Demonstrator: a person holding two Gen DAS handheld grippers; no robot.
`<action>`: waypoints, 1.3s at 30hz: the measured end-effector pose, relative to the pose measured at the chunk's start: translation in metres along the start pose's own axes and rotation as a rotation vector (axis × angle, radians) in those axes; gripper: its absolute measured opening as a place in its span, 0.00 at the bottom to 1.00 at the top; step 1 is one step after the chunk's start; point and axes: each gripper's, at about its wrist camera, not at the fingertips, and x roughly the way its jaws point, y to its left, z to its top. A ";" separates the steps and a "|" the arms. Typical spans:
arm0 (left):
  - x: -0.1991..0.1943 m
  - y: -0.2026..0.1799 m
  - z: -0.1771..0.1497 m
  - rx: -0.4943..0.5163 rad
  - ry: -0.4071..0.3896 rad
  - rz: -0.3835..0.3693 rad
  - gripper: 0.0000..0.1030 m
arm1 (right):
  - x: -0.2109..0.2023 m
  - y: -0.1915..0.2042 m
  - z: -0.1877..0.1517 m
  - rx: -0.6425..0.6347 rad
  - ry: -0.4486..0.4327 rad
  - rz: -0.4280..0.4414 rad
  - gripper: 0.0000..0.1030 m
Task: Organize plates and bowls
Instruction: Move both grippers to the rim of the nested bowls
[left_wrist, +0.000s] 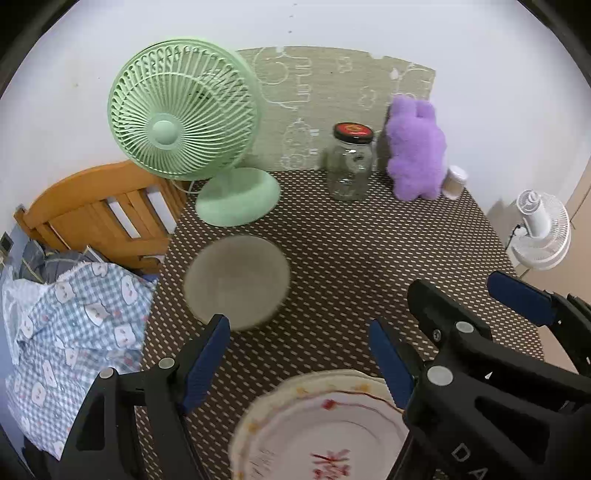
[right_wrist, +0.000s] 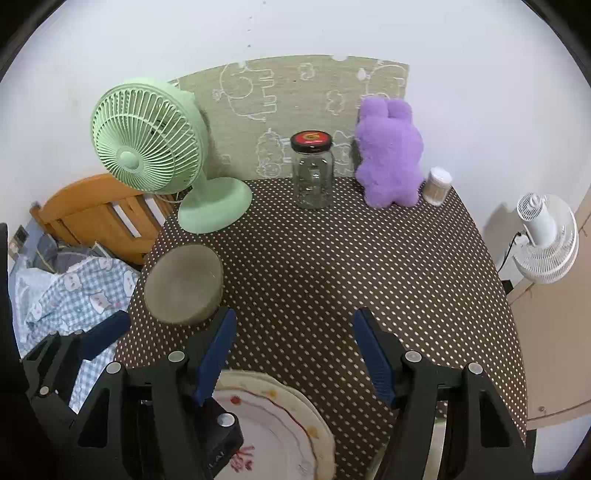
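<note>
I'm hovering both tongs, left tongs (left_wrist: 299, 362) and right tongs (right_wrist: 291, 354), spread apart and empty, over the stacked plates (left_wrist: 325, 424) at the desk's (right_wrist: 332, 258) near edge; the grey bowl (right_wrist: 183, 284) is sitting upside down left.

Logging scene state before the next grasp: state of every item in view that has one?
Left hand-held gripper: open, empty.
Right hand-held gripper: open, empty.
Clear glass jar with black-and-red lid: lidded, upright.
Grey-brown round bowl: upside down on the dotted tablecloth.
White floral plates: stacked, face up.
Mint-green desk fan: upright; running or not, cannot tell.
</note>
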 end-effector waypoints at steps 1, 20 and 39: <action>0.002 0.004 0.002 0.000 -0.001 -0.001 0.76 | 0.006 0.007 0.004 -0.006 0.010 0.005 0.68; 0.066 0.083 0.043 0.016 -0.011 0.002 0.72 | 0.079 0.086 0.052 0.016 0.013 -0.012 0.69; 0.145 0.114 0.026 -0.034 0.088 -0.006 0.55 | 0.167 0.108 0.038 0.022 0.117 -0.035 0.65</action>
